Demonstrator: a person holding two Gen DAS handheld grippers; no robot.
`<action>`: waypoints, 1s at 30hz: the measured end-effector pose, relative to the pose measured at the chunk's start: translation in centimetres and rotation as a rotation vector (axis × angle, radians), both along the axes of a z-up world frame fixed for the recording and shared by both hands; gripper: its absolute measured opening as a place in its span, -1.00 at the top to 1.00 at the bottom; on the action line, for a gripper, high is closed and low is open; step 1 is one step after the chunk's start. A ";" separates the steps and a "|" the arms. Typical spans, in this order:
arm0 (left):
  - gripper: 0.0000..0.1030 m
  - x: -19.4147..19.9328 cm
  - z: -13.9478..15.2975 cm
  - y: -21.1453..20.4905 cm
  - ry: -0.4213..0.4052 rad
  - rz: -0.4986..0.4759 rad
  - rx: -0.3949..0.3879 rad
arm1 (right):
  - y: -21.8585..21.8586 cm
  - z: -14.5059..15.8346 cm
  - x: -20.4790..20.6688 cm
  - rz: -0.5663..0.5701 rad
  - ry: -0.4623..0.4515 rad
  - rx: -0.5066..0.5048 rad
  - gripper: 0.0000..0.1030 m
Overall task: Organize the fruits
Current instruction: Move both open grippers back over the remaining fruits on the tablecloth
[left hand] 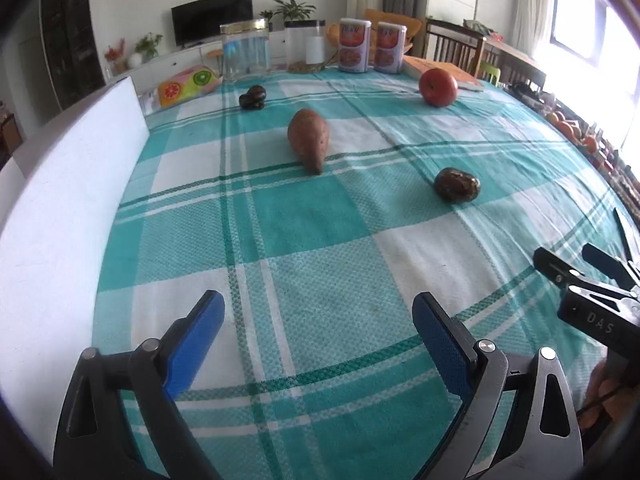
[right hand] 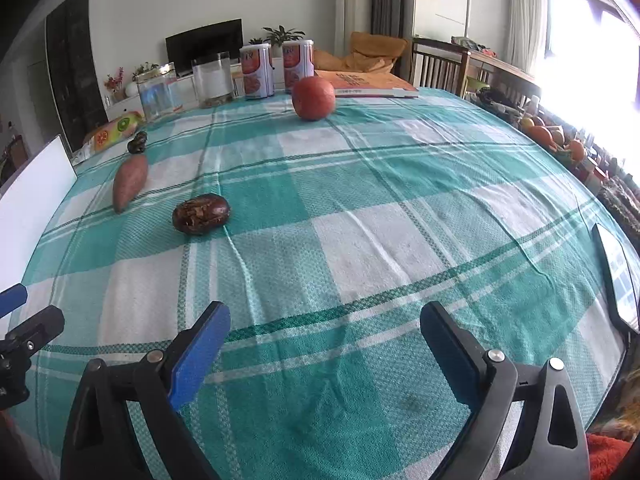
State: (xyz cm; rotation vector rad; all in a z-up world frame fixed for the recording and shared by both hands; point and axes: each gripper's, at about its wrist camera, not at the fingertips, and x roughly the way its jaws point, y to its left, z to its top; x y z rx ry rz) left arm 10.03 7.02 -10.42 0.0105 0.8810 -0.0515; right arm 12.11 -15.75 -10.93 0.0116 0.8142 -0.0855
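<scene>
Left gripper [left hand: 318, 330]: jaws spread wide, nothing between the blue pads, held low over the teal-and-white checked tablecloth [left hand: 320, 248]. Right gripper [right hand: 324, 340]: jaws likewise wide apart and holding nothing, above the same cloth; its black fingers also show at the right edge of the left wrist view.

Fruits, all lying on the cloth, well apart from both grippers:
- sweet potato [left hand: 309, 140], ahead of the left gripper, pointed end toward the camera
- dark mottled fruit [left hand: 457, 184], right of the sweet potato; nearest item in the right wrist view
- small dark fruit [left hand: 253, 97], beyond the sweet potato, toward the far left
- red apple [left hand: 438, 87], far right side, just in front of an orange book [right hand: 372, 85]

Far table edge: clear jar with gold lid [left hand: 245, 51], second clear container [left hand: 306, 46], two orange-labelled cans [left hand: 354, 45]. White board [left hand: 60, 184] along the left edge. Dark flat device [right hand: 616, 276] at the right edge, type unclear
</scene>
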 end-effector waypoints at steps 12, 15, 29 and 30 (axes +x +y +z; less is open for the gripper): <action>-0.94 0.8 -1.9 0.6 0.051 0.064 0.012 | 0.4 -0.6 0.5 -0.005 0.026 -0.023 -0.85; -0.95 0.8 -1.9 0.6 0.053 0.063 0.011 | 0.4 -0.8 0.5 -0.009 0.034 -0.020 -0.85; -0.97 0.9 -2.0 0.6 0.054 0.063 0.012 | -0.9 -1.3 0.8 -0.033 0.068 0.066 -0.86; -0.98 0.9 -2.0 0.6 0.054 0.063 0.012 | -0.8 -1.3 0.8 -0.033 0.070 0.062 -0.86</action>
